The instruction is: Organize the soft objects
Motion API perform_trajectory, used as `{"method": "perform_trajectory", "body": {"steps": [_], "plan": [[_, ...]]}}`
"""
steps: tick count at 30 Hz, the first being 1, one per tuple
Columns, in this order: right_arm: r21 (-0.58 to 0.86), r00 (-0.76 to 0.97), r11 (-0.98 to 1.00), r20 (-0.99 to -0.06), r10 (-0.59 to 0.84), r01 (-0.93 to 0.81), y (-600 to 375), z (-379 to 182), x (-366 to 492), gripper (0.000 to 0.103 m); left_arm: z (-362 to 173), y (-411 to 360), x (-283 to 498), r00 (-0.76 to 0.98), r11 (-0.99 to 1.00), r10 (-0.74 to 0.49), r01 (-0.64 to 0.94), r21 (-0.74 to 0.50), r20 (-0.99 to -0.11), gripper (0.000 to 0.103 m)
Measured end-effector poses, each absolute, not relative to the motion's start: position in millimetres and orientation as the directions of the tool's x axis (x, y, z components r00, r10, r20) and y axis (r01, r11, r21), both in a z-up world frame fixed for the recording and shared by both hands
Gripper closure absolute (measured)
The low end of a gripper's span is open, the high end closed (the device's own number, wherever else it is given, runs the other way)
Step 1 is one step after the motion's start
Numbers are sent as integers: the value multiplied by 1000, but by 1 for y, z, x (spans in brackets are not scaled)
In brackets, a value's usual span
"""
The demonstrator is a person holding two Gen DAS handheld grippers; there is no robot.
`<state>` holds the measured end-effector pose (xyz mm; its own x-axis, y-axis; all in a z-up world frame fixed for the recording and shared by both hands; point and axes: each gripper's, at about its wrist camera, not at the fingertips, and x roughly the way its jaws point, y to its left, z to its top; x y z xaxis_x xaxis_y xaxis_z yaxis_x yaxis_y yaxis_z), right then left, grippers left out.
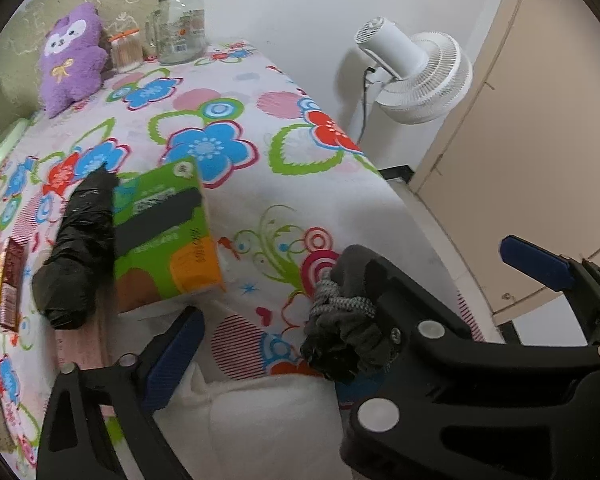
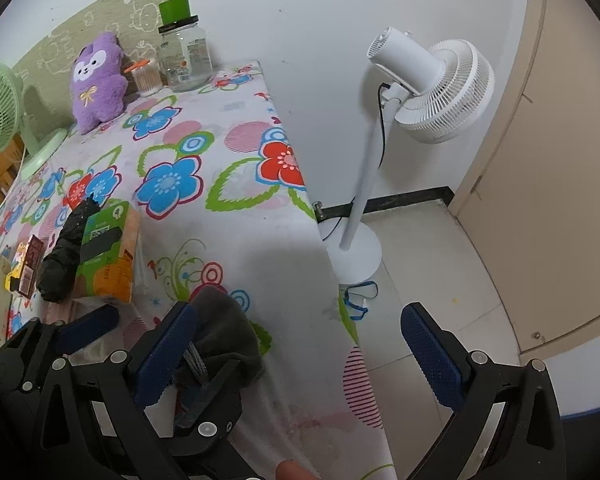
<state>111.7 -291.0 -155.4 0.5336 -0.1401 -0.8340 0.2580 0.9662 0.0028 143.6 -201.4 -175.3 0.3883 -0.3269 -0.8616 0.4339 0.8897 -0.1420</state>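
**Figure. Both grippers over the near right corner of the floral table cover [image 1: 284,208]; places are given from the green tissue pack [image 1: 164,232].**

A black wrapped roll [image 1: 80,256] is seen touching the left side of the tissue pack. Right of the tissue pack and nearer the cameras, by the table's right edge, the grey knitted bundle [image 1: 336,320] is found, with a white cloth [image 1: 268,420] just in front of it.

The left gripper [image 1: 356,308] is shown released. One finger is placed just below the tissue pack and the other well to the right, past the table edge, so the bundle is bracketed but not pressed.

The right gripper [image 2: 298,354] is likewise spread. Its left pad is set against the bundle, or just beside it; contact cannot be settled. Its right pad is held over the floor, well apart.

The bundle's long axis is judged to run roughly along the fingers' pointing line, so a closing stroke would cross its narrow width. The left gripper is judged the better centred on it. A white standing fan [image 1: 420,80] is seen farthest right of the tissue pack.
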Motion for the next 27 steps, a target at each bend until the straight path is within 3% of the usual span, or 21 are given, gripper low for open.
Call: {"method": "perform_trajectory", "body": {"steps": [3, 11, 27], "plan": [[7, 535, 966, -834, -137, 258, -293, -155, 112, 0, -175, -204, 144, 371, 876, -356, 451, -168, -858, 17], [16, 538, 960, -830, -143, 280, -300, -153, 110, 0, -171, -216, 142, 327, 837, -410, 507, -209, -851, 55], [19, 561, 965, -817, -135, 260, -293, -145, 105, 0, -163, -212, 136, 343, 829, -410, 527, -188, -845, 63]]}}
